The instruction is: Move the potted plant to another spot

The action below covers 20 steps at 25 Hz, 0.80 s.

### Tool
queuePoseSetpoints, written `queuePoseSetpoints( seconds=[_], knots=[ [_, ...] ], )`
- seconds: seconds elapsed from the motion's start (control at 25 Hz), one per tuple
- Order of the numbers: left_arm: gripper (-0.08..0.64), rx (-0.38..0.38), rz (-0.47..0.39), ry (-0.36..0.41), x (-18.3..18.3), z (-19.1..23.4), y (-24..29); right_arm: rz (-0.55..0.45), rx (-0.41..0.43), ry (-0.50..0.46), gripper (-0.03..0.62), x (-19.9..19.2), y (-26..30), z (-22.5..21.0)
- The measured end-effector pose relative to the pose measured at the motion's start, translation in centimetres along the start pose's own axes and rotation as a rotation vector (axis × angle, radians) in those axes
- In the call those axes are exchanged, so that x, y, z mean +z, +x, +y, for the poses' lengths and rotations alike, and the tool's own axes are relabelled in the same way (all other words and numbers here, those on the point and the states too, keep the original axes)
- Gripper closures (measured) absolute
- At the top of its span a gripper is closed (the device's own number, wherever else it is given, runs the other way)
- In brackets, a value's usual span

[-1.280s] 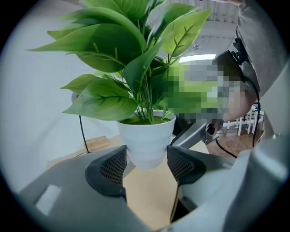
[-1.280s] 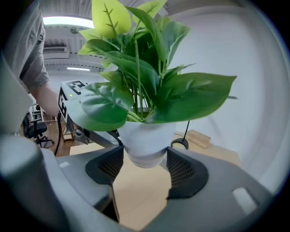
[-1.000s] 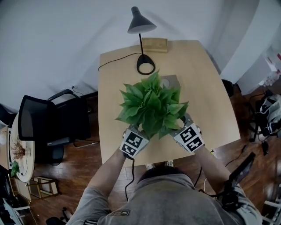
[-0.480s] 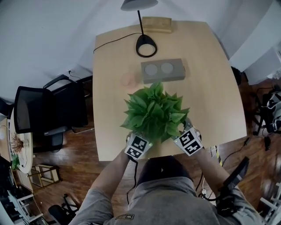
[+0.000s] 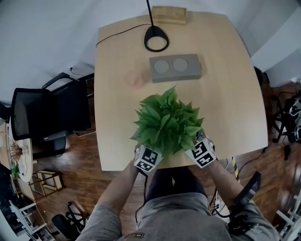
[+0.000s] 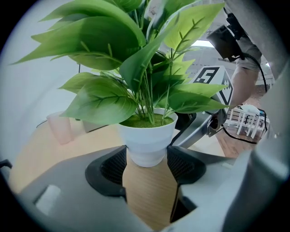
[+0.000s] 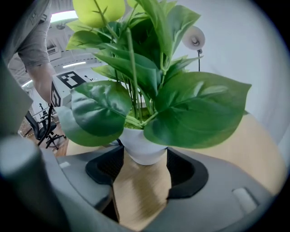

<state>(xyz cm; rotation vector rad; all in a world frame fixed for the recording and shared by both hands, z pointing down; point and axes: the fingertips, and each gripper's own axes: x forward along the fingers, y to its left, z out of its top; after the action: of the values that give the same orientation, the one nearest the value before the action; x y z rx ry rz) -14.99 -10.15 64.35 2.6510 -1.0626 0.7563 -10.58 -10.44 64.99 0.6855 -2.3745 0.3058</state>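
The potted plant (image 5: 168, 124), green leaves in a white pot (image 6: 147, 140), is near the table's front edge. My left gripper (image 5: 149, 155) and right gripper (image 5: 201, 149) hold it from the two near sides, their fingertips hidden under the leaves in the head view. In the left gripper view the left gripper (image 6: 147, 159) has both black pads against the pot's lower wall. The right gripper (image 7: 142, 161) clamps the same pot (image 7: 140, 147) from its side. Whether the pot's base touches the tabletop I cannot tell.
On the wooden table (image 5: 230, 94) behind the plant lie a grey block with two round recesses (image 5: 175, 68) and a pink cup (image 5: 135, 78). A black lamp base (image 5: 156, 38) and a wooden box (image 5: 169, 14) stand at the far edge. A black chair (image 5: 47, 120) is left of the table.
Both grippers have come down with the plant and drawn it toward the table's near edge. The grey block and the pink cup, once hidden by the leaves, now show behind it.
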Motion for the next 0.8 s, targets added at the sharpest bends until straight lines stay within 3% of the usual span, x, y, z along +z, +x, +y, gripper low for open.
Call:
queuePoseSetpoints(
  seconds=[0.8],
  knots=[
    [0.285, 0.07, -0.007, 0.018, -0.85, 0.37, 0.41, -0.013, -0.012, -0.042, 0.29, -0.98, 0.65, -0.52]
  ],
)
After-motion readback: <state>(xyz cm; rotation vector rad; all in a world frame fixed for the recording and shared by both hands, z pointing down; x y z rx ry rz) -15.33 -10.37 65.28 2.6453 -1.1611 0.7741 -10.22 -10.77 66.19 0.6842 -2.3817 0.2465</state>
